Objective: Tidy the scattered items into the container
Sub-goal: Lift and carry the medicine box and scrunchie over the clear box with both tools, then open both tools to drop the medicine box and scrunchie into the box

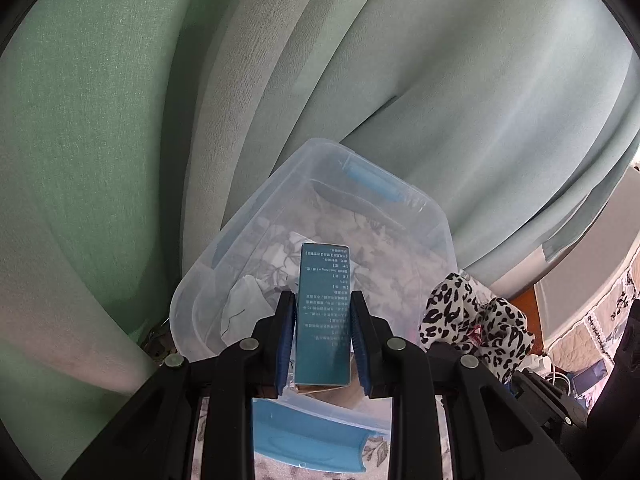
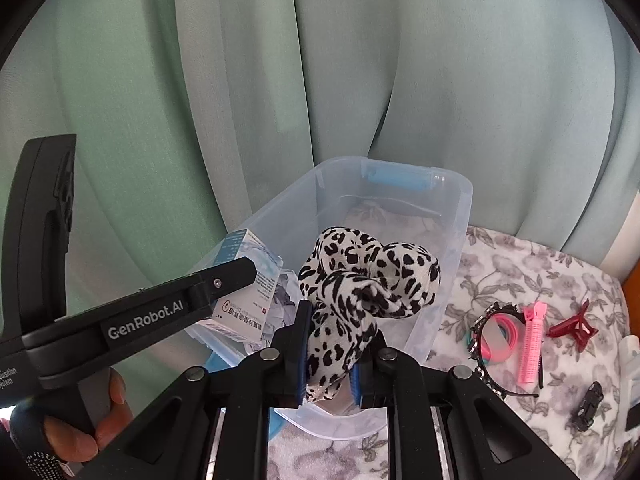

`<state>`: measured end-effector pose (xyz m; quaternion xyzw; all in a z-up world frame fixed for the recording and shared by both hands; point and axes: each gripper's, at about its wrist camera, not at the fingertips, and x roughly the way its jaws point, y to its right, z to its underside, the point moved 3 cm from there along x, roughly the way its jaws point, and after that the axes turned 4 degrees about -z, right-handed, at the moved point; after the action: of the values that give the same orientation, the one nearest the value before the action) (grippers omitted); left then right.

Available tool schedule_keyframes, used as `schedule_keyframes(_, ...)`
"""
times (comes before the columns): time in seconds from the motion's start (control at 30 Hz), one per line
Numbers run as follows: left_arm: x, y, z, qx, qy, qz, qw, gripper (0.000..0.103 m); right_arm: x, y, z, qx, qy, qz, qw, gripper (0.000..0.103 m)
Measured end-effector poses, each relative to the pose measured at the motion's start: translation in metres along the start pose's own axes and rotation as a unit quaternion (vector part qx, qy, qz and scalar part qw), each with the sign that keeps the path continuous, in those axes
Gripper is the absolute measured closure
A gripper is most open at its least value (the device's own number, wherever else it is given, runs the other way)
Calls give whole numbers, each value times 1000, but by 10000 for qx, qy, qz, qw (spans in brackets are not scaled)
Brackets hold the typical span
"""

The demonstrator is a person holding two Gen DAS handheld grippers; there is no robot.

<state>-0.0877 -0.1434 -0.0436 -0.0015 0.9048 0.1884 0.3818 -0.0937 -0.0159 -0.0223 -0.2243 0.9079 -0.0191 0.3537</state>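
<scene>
A teal box [image 1: 323, 312] printed with small text is clamped upright between the blue pads of the left tongs [image 1: 323, 340], which are closed narrowly onto its two long sides. The box is held above the near end of the clear plastic container [image 1: 424, 208], whose far wall carries a blue handle [image 1: 372, 180]. Crumpled white paper [image 1: 244, 300] is seen lying inside the container.

A leopard-print cloth [image 2: 360, 280] is gripped by the right tongs [image 2: 332, 364], which are pressed almost fully together on its lower fold; the bunched upper part is held over the container's interior. The left tongs' black arm is seen in the right wrist view, with the person's hand [image 2: 100, 416] wrapped around the grip.

The container is set on a floral-patterned surface [image 2: 520, 272], in front of pale green curtains [image 2: 360, 60]. To the right of the container, a black headband [image 2: 486, 356], a pink roller clip [image 2: 532, 348], a red claw clip [image 2: 572, 326] and a small black clip [image 2: 588, 406] are left scattered on the surface.
</scene>
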Motion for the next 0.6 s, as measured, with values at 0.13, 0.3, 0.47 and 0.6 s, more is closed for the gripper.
schedule_keyframes(0.13, 6, -1, 0, -19, -48, -21, 10000, 75, 8, 2, 5, 77, -148, -43, 9999, 83)
schedule_keyframes(0.3, 9, -1, 1, -34, -116, -43, 9999, 75, 20, 4, 8, 106, -333, -108, 9993, 83)
schedule_keyframes(0.47, 14, 0, 0, -31, -135, -63, 9999, 75, 16, 3, 14, 155, -414, -127, 9989, 83)
schedule_keyframes(0.6, 16, 1, 1, -21, -193, -74, 9998, 75, 18, 6, 15, 208, -481, -129, 9985, 81)
